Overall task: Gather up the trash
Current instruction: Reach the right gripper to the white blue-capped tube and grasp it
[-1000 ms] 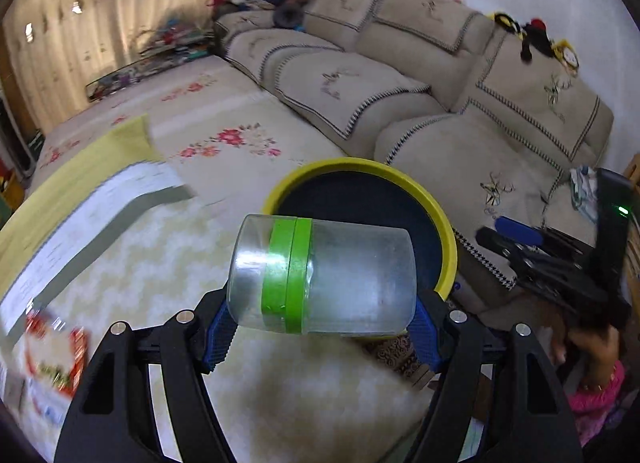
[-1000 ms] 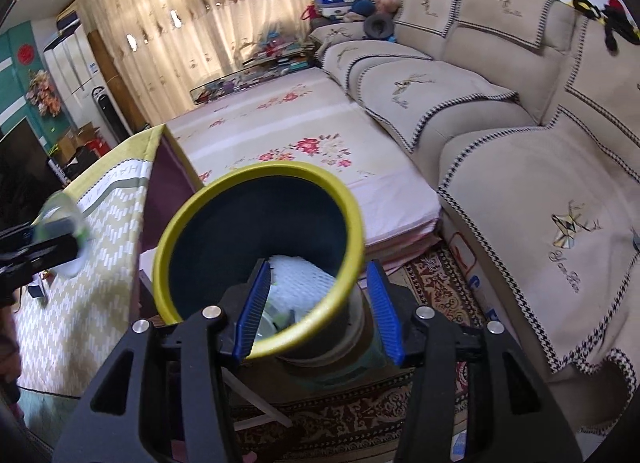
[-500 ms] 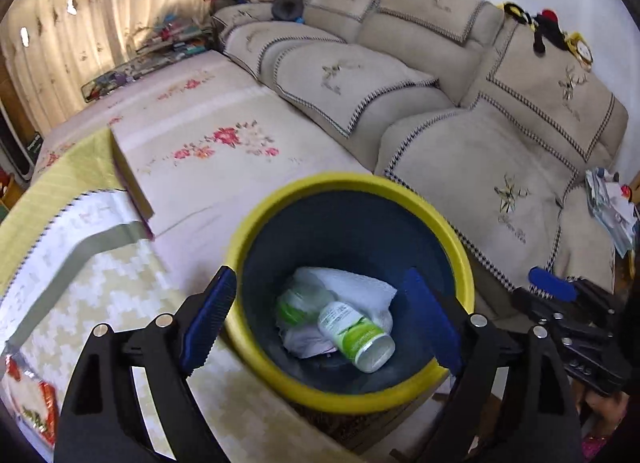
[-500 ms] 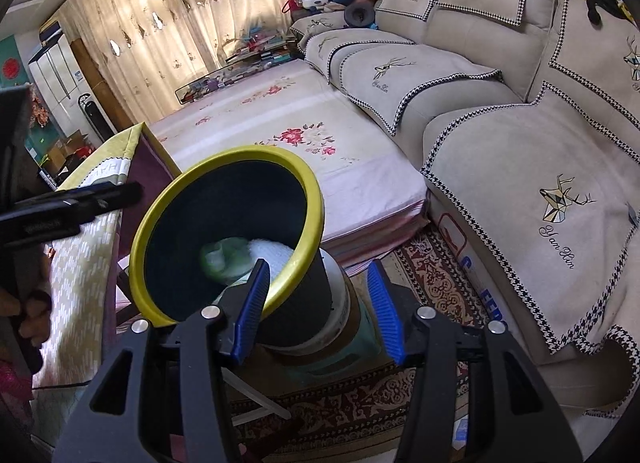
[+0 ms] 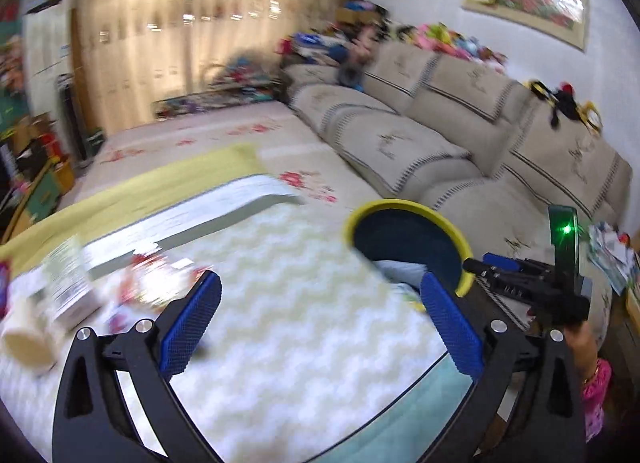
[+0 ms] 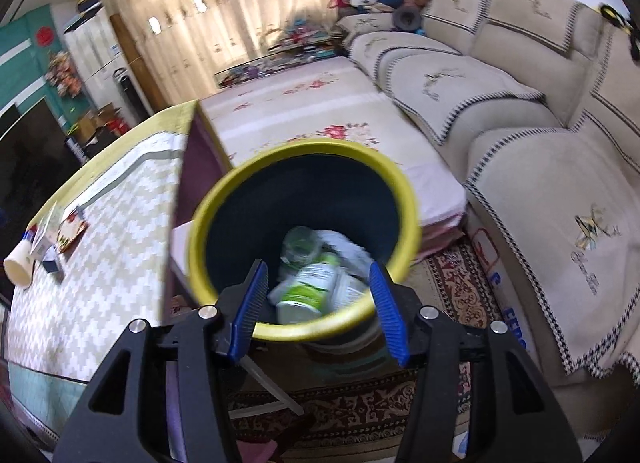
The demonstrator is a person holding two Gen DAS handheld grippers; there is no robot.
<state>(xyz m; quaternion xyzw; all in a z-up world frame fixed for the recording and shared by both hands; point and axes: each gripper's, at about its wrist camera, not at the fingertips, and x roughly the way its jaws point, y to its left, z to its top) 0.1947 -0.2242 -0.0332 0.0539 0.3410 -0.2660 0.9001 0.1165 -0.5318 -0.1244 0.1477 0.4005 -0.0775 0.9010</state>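
Observation:
A dark bin with a yellow rim (image 6: 304, 149) stands beside the table; in it lie a clear jar with a green band (image 6: 300, 243), a white bottle with a green label (image 6: 308, 287) and white paper. My right gripper (image 6: 316, 265) hangs over the bin's near wall, its pads half apart on either side of the rim; contact is hidden. My left gripper (image 5: 320, 279) is above the zigzag tablecloth (image 5: 300, 323), its jaws opening wide with nothing between them. The bin (image 5: 400, 205) and right gripper (image 5: 472, 263) lie to its right.
At the table's far left lie a paper cup (image 6: 18, 263), a small box (image 6: 44, 235) and a red wrapper (image 6: 72, 229). A beige sofa (image 6: 540, 183) and a flowered mat (image 6: 320, 111) lie beyond the bin, a patterned rug (image 6: 460, 295) below. A hand (image 5: 580, 339) holds the right gripper.
My left gripper let the clear jar go into the bin, then swung left back over the table with its jaws wider. The jar now lies among the bin's contents.

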